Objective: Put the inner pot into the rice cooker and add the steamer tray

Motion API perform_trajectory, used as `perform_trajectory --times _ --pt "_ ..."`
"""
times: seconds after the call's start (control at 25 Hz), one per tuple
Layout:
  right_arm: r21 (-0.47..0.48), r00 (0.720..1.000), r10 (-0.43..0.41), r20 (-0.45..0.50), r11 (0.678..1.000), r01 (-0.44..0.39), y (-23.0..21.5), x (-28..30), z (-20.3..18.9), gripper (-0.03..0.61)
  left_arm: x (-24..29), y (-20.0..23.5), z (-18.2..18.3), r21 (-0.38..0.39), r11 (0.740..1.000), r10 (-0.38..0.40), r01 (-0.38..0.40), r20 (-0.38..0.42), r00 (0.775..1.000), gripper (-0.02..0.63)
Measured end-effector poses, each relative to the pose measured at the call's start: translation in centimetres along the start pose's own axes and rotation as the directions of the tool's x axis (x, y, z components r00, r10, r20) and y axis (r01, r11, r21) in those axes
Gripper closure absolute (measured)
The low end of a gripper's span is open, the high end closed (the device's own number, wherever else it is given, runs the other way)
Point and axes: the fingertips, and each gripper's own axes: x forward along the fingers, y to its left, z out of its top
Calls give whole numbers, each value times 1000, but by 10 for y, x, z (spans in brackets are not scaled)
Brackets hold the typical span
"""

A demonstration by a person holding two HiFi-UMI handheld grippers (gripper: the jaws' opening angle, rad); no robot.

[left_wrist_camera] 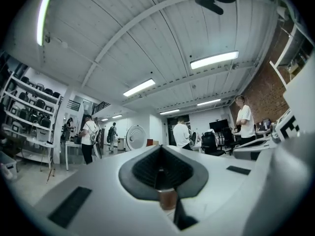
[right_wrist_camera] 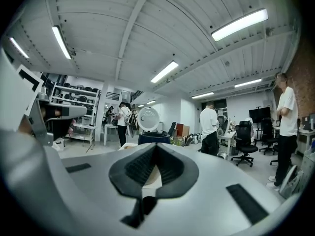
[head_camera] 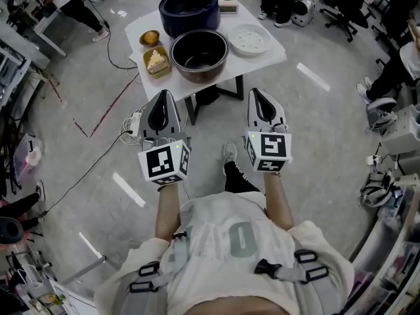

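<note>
Hovering short of the table (head_camera: 266, 60), left gripper (head_camera: 163, 94) and right gripper (head_camera: 257, 92) are closed tight, empty; unopened, they risk shoving the inner pot (head_camera: 199, 55).

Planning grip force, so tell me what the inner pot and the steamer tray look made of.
Inner pot: probably metal with a dark non-stick lining; thin brownish rim, soft sheen inside. Steamer tray: likely matte white plastic; pale perforated disc, no glint, though too small to be sure.
</note>
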Motion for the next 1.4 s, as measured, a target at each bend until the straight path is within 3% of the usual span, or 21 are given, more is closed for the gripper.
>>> perform_trajectory --times 0.28,0.64,1.12,1.4 --pt "-33 1000 3 17 999 -3 -46 99 27 572 114 8 3 21 1000 8 -8 11 1000 594" --pt "-71 1000 0 5 997 0 -101 178 26 572 217 -12 -10 30 999 -17 16 26 1000 593" --pt "-42 999 54 -7 998 -54 -104 211 12 572 237 1 -33 30 998 51 -50 -13 999 592" --pt "-55 998 57 28 997 -56 -112 234 20 572 255 11 -34 41 996 74 -74 14 997 592"
